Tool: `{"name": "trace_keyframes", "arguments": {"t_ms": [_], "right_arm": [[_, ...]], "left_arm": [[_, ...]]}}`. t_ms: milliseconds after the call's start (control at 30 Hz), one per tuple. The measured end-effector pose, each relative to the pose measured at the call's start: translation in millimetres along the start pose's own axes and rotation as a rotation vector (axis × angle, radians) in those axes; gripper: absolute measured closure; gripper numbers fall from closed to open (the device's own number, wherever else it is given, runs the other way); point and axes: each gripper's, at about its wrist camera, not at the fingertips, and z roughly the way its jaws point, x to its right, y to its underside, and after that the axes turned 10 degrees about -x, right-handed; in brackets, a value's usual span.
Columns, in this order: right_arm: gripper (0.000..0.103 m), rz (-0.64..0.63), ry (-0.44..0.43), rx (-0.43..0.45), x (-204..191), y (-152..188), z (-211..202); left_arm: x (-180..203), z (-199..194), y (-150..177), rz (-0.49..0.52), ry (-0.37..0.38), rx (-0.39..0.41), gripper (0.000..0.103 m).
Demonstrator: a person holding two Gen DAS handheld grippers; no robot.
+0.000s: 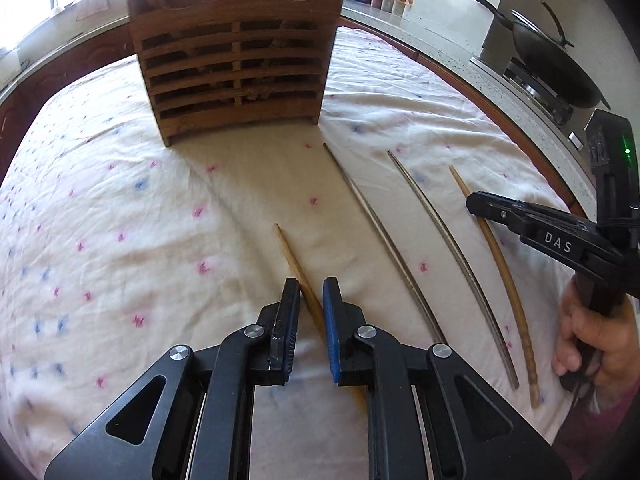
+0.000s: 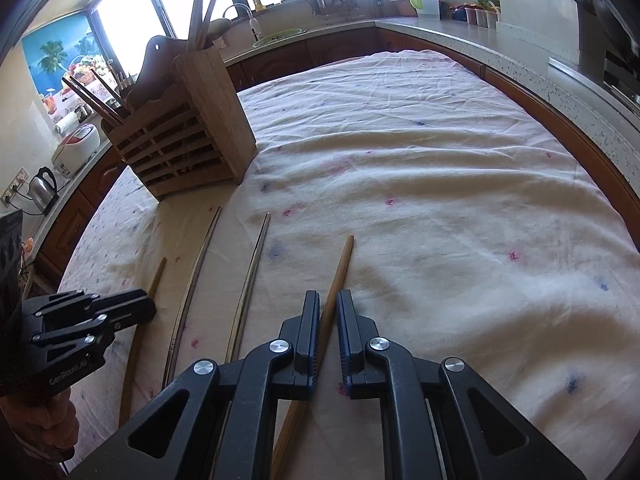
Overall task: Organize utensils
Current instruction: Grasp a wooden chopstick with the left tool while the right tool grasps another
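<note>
Four chopsticks lie loose on the patterned cloth [image 1: 120, 200], two wood, two metal.

Left gripper [image 1: 311, 284]: fingers not clamped, narrow gap. The left wooden chopstick [image 1: 288, 248] runs between them, lying against the black pad, clear of the blue one. Its thin end sticks out ahead of the fingertips; the rest passes back under the gripper body. It still lies on the cloth.

Right gripper [image 2: 329, 294]: fingers clenched on the right wooden chopstick [image 2: 344, 264]. It fills the slot between the pads, with one end well ahead of the tips and the other trailing back under the body.

The metal chopsticks [image 1: 384, 240] lie side by side between the two grippers, just right of the left fingers and just left of the right fingers, untouched and roughly parallel.

The wooden holder [image 1: 236, 64] stands upright well ahead of the left fingertips, and ahead-left of the right ones. Some utensils already stand in it.

A hand [image 1: 592, 344] wraps the right gripper's handle.
</note>
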Motion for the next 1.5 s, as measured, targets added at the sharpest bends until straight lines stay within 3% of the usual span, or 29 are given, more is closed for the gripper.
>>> {"name": "trace_keyframes", "arguments": {"t_ms": [200,567,667,767,1033,1500], "right_arm": [[0.092,0.002,0.006,-0.010,-3,-12,7],[0.091,-0.040,0.059,-0.001,-12,-20,16],[0.092,-0.046,0.066,-0.003,-13,-21,16],[0.095,-0.008,-0.002,-0.012,-8,-21,13],[0.097,-0.013,-0.103,0.083,-22,-14,-31],[0.097,-0.085,-0.185,0.295,-59,-29,-126]], "left_arm": [[-9,1,-6,-0.093,-0.006,-0.012,0.091],[6,11,-22,-0.062,-0.070,-0.001,0.094],[3,10,-20,-0.073,-0.050,0.004,0.095],[-3,4,-16,-0.102,-0.001,0.009,0.097],[-19,-45,-2,-0.164,0.093,0.110,0.098],[-44,-137,7,-0.197,0.119,0.327,0.098]]}}
